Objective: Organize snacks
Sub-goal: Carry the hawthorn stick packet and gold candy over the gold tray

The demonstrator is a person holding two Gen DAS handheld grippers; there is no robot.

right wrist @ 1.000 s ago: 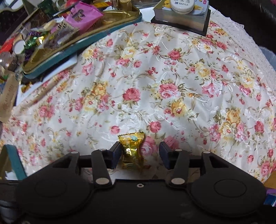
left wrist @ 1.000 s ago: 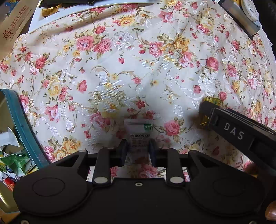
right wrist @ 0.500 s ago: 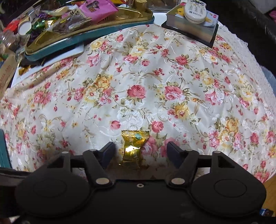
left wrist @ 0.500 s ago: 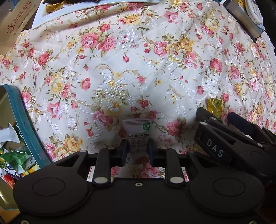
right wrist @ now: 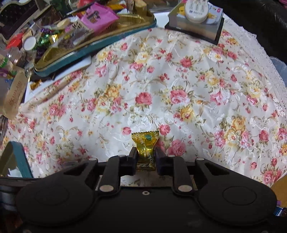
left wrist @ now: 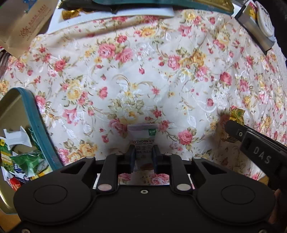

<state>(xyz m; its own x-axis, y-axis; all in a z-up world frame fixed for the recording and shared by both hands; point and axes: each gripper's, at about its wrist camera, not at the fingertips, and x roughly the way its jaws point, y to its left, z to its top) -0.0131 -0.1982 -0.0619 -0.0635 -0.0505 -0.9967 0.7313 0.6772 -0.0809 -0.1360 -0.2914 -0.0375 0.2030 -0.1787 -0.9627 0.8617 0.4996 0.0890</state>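
My left gripper (left wrist: pixel 143 154) is shut on a white hawthorn strip packet (left wrist: pixel 143 138) and holds it just above the floral tablecloth (left wrist: pixel 143 71). My right gripper (right wrist: pixel 146 156) is shut on a gold-wrapped candy (right wrist: pixel 145 145), also over the cloth. The candy (left wrist: pixel 237 115) and the right gripper also show at the right edge of the left wrist view. A teal-rimmed gold tin (left wrist: pixel 38 125) with several snack packets lies to the left of the left gripper.
A second teal tin (right wrist: pixel 86 48) heaped with snacks stands at the back left. A box with a white remote (right wrist: pixel 195 21) sits at the back right. A paper sleeve (right wrist: pixel 14 96) and a loose gold candy (left wrist: pixel 69 14) lie at the back left edge.
My right gripper has closed its fingers on the gold candy, which lay between open fingers before. The left gripper has kept its hold on the white packet and shifted slightly.
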